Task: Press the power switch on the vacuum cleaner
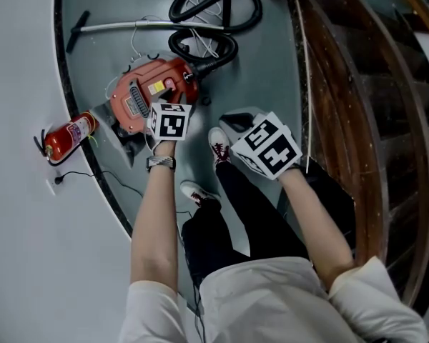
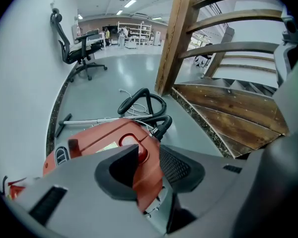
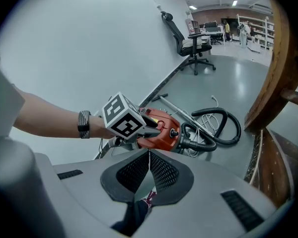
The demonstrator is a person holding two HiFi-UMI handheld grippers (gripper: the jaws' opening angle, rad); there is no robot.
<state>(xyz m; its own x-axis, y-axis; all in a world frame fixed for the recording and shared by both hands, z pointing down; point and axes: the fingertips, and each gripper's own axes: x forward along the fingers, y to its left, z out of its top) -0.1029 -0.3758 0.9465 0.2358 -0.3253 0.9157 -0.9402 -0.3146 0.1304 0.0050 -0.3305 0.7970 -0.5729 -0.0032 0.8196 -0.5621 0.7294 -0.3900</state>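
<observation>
With my left hand-held gripper (image 2: 148, 165) spread and empty just above the red vacuum cleaner (image 1: 139, 95) on the floor (image 1: 272, 70), and the right hand-held gripper (image 3: 149, 155) closed tip-to-tip on nothing, I fear the spread jaws will straddle the round button (image 2: 130, 141) or skid off the curved shell.

The light is even and fairly bright, coming from ceiling strip lights (image 2: 130, 4) far down the room. The grey floor (image 1: 272, 63) carries a soft sheen without hard glare, and the vacuum cleaner (image 1: 146, 95) casts only a faint, diffuse shadow. The wooden staircase (image 1: 357, 120) is the darkest area in the head view, which is otherwise crisp. Both gripper views are strongly fisheyed, with black corners and a bowed white wall (image 3: 79, 53). The near grey bodies of the left gripper (image 2: 149, 155) and right gripper (image 3: 149, 155) look soft, while the distance is sharper.
</observation>
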